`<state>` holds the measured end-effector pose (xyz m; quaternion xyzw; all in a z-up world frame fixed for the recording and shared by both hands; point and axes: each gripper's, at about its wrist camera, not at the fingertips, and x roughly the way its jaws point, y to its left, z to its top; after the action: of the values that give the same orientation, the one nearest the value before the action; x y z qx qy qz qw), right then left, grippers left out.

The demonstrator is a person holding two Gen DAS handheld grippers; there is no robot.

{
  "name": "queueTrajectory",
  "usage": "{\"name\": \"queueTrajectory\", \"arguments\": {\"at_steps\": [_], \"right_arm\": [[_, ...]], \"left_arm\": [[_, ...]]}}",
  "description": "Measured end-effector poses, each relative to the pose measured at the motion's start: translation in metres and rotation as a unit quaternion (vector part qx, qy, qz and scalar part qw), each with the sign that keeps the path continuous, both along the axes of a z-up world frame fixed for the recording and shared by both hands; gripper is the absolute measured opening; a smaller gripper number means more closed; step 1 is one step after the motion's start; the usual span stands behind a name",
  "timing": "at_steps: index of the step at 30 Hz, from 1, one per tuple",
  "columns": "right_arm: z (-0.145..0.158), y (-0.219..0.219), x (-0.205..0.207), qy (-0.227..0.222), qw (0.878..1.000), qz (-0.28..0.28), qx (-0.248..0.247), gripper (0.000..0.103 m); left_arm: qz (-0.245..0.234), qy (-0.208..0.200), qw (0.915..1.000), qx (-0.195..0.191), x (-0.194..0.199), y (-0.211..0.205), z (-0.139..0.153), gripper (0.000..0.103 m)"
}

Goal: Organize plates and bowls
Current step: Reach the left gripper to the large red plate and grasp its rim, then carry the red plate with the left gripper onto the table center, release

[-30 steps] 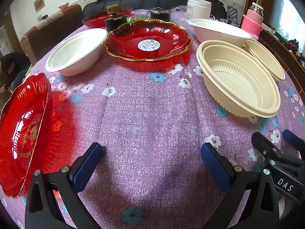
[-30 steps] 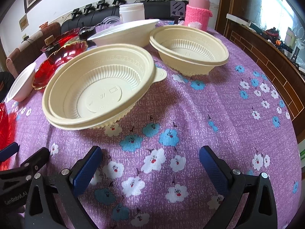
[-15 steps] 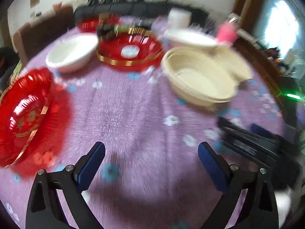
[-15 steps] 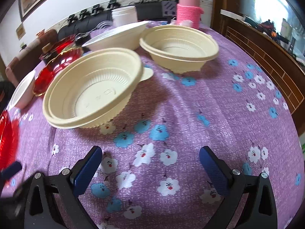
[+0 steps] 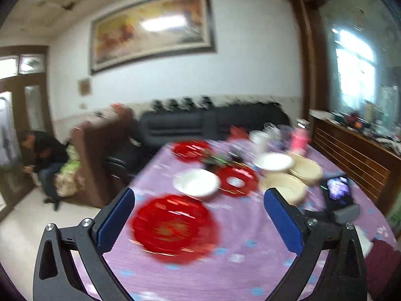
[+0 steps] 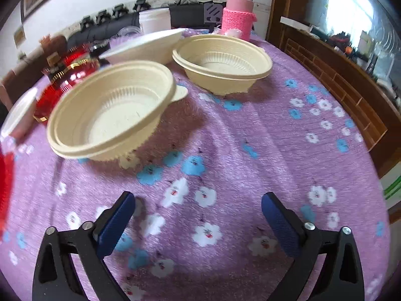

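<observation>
My left gripper is open and empty, raised high above the table's near end. Below it lies a red plate. Farther off are a white bowl, a second red plate, a third red plate, another white bowl and two cream bowls. My right gripper is open and empty, low over the cloth. Ahead of it stand a cream bowl, a second cream bowl, a white bowl and a red plate.
The table has a purple flowered cloth. A pink flask and a white jar stand at the far end. A wooden sideboard runs along the right. A sofa and a seated person are beyond the table.
My left gripper has risen and pulled back fast, so it now sees the whole table and room. My right gripper has moved slightly forward toward the cream bowls.
</observation>
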<state>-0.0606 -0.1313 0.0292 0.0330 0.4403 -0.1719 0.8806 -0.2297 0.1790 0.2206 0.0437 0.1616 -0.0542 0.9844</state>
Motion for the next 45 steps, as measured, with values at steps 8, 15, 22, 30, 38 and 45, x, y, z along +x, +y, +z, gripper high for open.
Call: {"name": "queueTrajectory", "arguments": {"at_steps": [8,15,22,30,38,45], "right_arm": [[0.115,0.084,-0.044,-0.143,0.978,0.147,0.041,0.093],[0.110,0.153,0.027,-0.020,0.955,0.241,0.172,0.074],[0.049,0.191,0.076,0.068,0.930,0.248,0.264,0.051],[0.020,0.231,0.105,0.109,0.923,0.263,0.259,0.039],[0.017,0.259,0.103,0.091,0.938,0.285,0.172,0.015],[0.060,0.269,0.088,0.024,0.940,0.313,0.133,0.015]], "left_arm": [[0.075,0.087,0.9930,-0.028,0.058,0.090,0.008,0.103],[0.069,0.260,0.9549,-0.125,0.142,0.127,-0.081,0.103],[0.064,0.329,0.9240,-0.184,0.194,0.151,-0.135,0.064],[0.054,0.371,0.8991,-0.226,0.232,0.162,-0.181,0.060],[0.062,0.371,0.9099,-0.175,0.241,0.140,-0.193,0.035],[0.050,0.329,0.9156,-0.225,0.225,0.165,-0.156,0.035]]}}
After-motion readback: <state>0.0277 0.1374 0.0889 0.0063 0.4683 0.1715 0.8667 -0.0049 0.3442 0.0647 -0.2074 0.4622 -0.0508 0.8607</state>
